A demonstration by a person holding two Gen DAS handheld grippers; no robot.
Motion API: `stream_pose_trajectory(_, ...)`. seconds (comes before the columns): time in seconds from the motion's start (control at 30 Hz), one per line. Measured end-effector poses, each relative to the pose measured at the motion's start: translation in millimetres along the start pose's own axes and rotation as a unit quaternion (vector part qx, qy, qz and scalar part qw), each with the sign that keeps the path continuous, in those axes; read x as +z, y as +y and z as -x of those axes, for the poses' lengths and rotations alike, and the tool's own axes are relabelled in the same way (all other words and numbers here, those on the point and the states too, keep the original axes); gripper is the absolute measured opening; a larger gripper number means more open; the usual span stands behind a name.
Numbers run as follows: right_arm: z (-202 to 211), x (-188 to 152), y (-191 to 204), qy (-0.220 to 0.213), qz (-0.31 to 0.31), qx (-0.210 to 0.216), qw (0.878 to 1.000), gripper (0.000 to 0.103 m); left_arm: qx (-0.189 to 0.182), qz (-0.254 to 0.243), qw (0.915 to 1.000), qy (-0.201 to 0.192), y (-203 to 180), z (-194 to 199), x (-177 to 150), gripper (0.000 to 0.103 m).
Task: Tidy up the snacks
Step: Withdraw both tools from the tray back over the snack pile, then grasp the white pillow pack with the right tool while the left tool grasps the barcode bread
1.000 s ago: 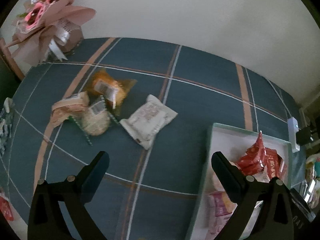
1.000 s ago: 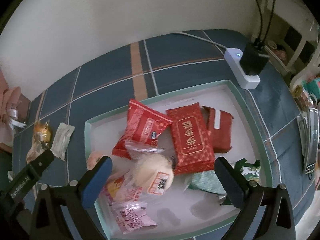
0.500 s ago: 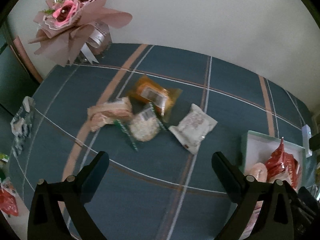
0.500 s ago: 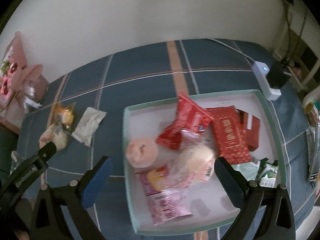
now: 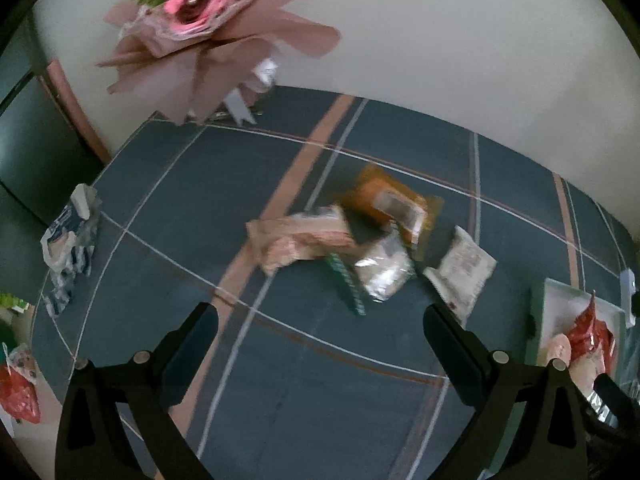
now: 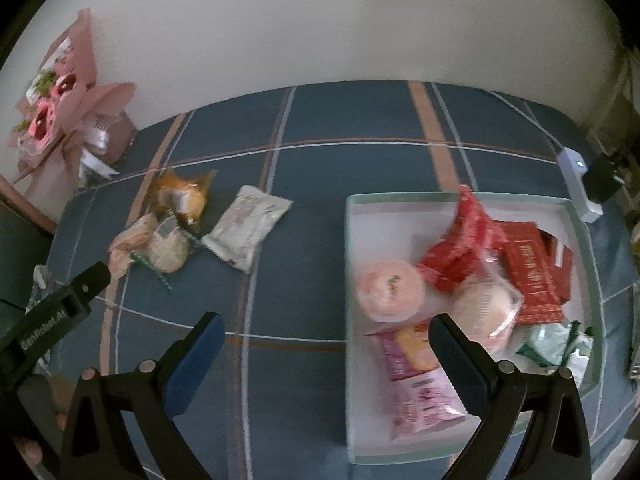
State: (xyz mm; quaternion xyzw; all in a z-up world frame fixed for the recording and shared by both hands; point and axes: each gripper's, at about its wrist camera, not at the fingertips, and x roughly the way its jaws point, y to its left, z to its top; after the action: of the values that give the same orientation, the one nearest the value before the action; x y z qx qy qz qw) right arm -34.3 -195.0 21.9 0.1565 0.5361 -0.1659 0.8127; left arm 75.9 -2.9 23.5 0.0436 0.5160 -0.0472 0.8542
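Here, in the left wrist view, the left gripper hangs above the blue plaid cloth with its jaws spread wide and nothing between them. Ahead of it four loose snacks lie in a cluster: a pink packet, an orange packet behind it, a clear pack with a green striped edge, and a white packet to the right. The first three overlap; the white one lies just beside them. The picture is blurred, so labels cannot be read. A pink bouquet stands at the far left by the wall. The edge of the tray shows at the right.

From the right wrist view, the right gripper is also spread wide and empty, hanging over the cloth just left of the tray. The tray holds red packets, a red box, a round pink bun, a pale bun in clear wrap, a pink packet and a green packet. A white power strip lies beyond the tray's far right corner.
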Motion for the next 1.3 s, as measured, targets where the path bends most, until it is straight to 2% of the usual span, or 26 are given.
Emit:
stream_pose_trajectory(0.2, -7.5, -0.6, 32.9, 0.005, 0.027, 0.019, 0.999, 0.103, 0.000, 0.049, 0.9988, 0.008, 38.2, -10.1, 4.1, 0.102)
stream_pose_trajectory(0.37, -16.9, 3.7, 42.8, 0.009, 0.024, 0.027, 0.999, 0.103, -0.008, 0.067, 0.9976, 0.016, 49.7, -18.6, 7.8, 0.102)
stream_pose_trajectory(0.53, -24.3, 13.3, 48.4, 0.005, 0.026, 0.024, 0.999, 0.103, -0.025, 0.061, 0.9978, 0.013, 46.2, -25.8, 17.4, 0.102)
stream_pose_trajectory(0.77, -44.8, 38.2, 51.7, 0.012, 0.012, 0.027, 0.999, 0.103, -0.031, 0.029, 0.9982, 0.042, 38.8, -60.0, 41.2, 0.102)
stream_pose_trajectory(1.07, -86.0, 67.6, 63.8, 0.043, 0.003, 0.020, 0.999, 0.091, -0.055, 0.055, 0.9942, 0.073, 56.0, -96.4, 67.5, 0.102)
stream_pose_trajectory(1.3, -113.8, 81.2, 77.5, 0.063, 0.013, -0.004, 0.998, 0.082, -0.067, 0.034, 0.9928, 0.094, 43.2, -113.9, 73.9, 0.102)
